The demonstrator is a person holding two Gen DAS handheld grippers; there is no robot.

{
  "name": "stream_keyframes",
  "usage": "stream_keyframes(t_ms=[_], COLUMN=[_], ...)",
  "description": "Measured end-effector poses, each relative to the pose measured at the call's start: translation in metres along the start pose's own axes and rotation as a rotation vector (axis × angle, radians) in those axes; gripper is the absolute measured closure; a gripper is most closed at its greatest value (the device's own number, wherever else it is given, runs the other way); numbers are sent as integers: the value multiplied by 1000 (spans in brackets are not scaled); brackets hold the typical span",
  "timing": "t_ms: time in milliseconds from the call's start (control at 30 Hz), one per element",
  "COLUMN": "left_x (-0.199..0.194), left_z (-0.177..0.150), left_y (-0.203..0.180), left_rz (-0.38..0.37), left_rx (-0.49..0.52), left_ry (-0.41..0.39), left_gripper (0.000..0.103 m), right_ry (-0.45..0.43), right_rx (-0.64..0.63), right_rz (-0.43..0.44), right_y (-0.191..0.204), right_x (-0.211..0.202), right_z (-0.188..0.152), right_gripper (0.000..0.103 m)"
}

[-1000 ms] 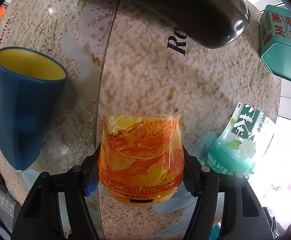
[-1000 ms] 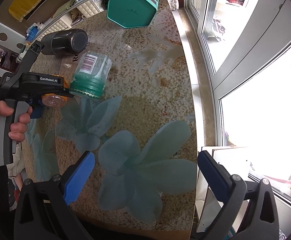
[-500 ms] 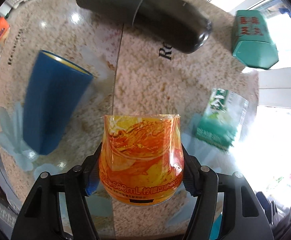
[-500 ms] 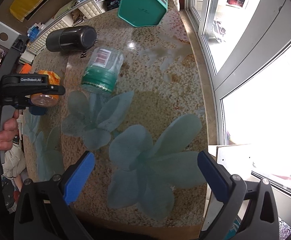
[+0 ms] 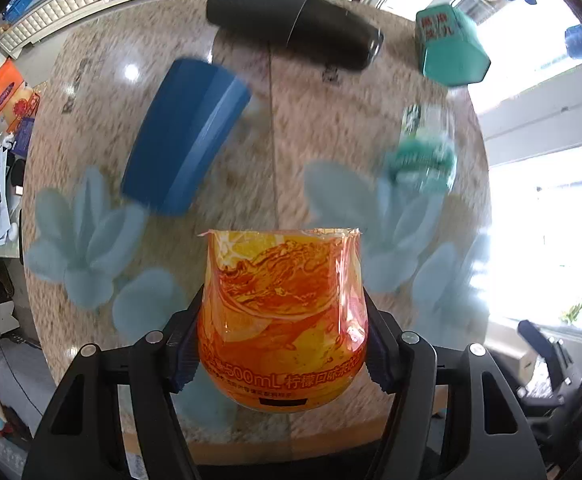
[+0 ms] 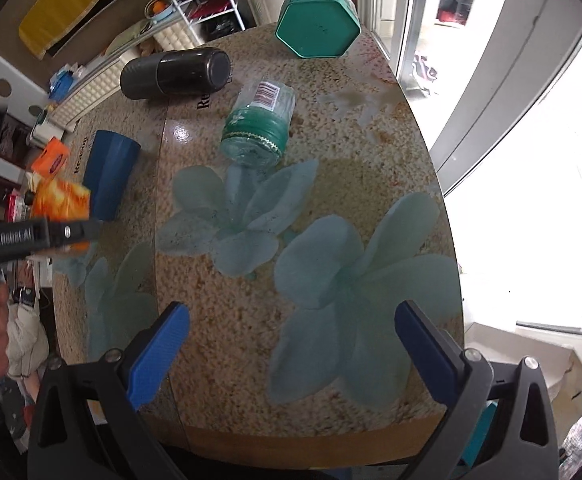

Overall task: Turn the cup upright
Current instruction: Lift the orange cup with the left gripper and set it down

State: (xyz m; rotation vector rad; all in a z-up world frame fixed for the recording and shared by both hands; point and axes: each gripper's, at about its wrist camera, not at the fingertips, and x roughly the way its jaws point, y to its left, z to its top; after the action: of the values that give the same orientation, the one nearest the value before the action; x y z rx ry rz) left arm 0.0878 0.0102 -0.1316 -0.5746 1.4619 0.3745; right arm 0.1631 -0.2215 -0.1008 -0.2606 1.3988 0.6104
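My left gripper (image 5: 281,346) is shut on an orange plastic cup (image 5: 283,316) with a printed drink label and holds it in the air above the near part of the table; the cup's cut rim points away from the camera. The right wrist view shows this cup (image 6: 61,202) and the left gripper (image 6: 51,236) at the table's left side, above the surface. My right gripper (image 6: 291,344) is open and empty over the near table edge.
On the speckled stone table (image 6: 371,152) stand a blue cup (image 5: 187,136) (image 6: 109,172), a black flask lying on its side (image 5: 291,20) (image 6: 175,74), a green-labelled clear bottle piece on its side (image 5: 423,152) (image 6: 257,124) and a green hexagonal tin (image 5: 449,46) (image 6: 317,20). Windows are at the right.
My left gripper has lifted the orange cup up and back from the table; the table objects look farther away. The right gripper has also drawn back a little.
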Motion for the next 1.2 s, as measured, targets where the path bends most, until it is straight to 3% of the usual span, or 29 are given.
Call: stream_keyframes(t_ms=[133, 433, 1100, 1200], left_x=[18, 70, 105, 106], left_z=[-23, -59, -67, -69], left_y=[6, 5, 1, -2], left_rz=[34, 24, 73, 85], left_rx=[41, 114, 143, 154], left_ry=[26, 104, 132, 144], left_gripper=[33, 33, 32, 24], right_ry=[17, 61, 110, 114], right_rx=[11, 44, 96, 95], right_rz=[-21, -72, -96, -91], right_y=[16, 33, 26, 26], right_x=[4, 18, 26, 26], right_z=[-19, -57, -78, -79], right_gripper=[0, 0, 0, 0])
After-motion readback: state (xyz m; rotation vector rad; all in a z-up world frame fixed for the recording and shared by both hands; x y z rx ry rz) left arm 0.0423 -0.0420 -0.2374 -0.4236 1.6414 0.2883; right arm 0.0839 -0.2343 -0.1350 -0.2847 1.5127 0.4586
